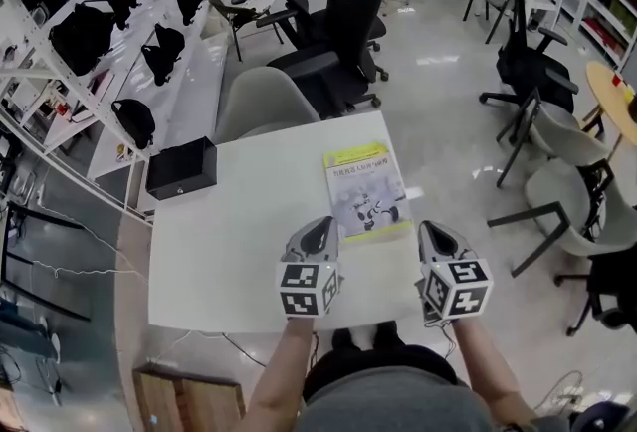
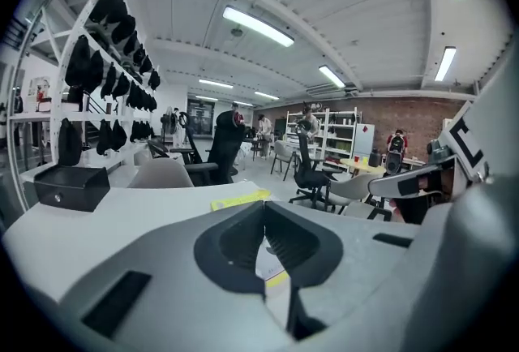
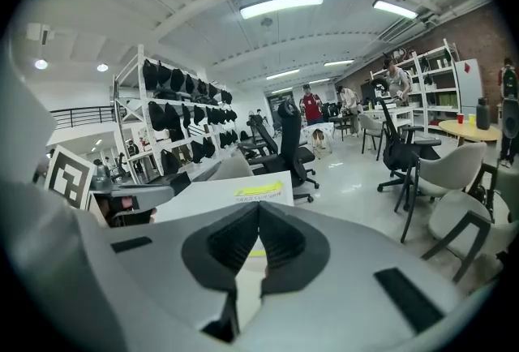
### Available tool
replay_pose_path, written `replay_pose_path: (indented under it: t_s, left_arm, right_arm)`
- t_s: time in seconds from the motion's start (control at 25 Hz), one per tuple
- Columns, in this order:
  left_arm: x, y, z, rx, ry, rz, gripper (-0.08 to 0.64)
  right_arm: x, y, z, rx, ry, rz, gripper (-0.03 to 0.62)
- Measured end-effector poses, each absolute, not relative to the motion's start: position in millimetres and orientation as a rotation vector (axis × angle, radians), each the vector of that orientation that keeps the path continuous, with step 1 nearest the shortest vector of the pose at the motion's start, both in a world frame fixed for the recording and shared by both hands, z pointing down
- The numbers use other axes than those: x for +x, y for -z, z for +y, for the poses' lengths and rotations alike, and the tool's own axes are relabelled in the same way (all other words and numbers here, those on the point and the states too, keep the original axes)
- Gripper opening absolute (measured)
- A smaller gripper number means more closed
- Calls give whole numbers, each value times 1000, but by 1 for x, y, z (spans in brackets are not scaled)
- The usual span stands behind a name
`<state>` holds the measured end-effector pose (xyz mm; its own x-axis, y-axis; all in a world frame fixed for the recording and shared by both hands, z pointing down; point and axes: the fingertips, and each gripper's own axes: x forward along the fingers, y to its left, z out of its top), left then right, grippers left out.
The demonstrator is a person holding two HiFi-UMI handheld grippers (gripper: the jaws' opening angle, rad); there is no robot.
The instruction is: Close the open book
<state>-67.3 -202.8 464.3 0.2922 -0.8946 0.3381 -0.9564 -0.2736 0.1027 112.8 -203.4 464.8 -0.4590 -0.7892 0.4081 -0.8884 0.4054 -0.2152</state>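
The book (image 1: 366, 191) lies closed on the white table (image 1: 239, 241), its yellow-green cover with a printed picture facing up, near the table's right side. My left gripper (image 1: 320, 226) hovers at the book's near left corner, its jaws shut with nothing between them. To the right of the book's near end, my right gripper (image 1: 435, 229) is also shut and empty. The left gripper view shows the tips (image 2: 263, 204) meeting, with the book's yellow edge (image 2: 239, 199) just beyond. In the right gripper view the tips (image 3: 258, 206) meet in front of the book (image 3: 263, 191).
A black box (image 1: 181, 168) stands at the table's far left corner. A grey chair (image 1: 261, 102) and a black office chair (image 1: 338, 32) stand behind the table. White racks of black bags (image 1: 109, 22) run along the left; more chairs (image 1: 567, 171) stand to the right.
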Motion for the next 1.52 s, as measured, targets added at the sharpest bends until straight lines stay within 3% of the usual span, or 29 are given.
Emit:
replay_pose_path:
  t_s: [1.52]
  left_arm:
    - [-90,-460,-184,2232,-237,-1724,6]
  right_arm:
    - [100,-451,-198,1435,-472,-2514,3]
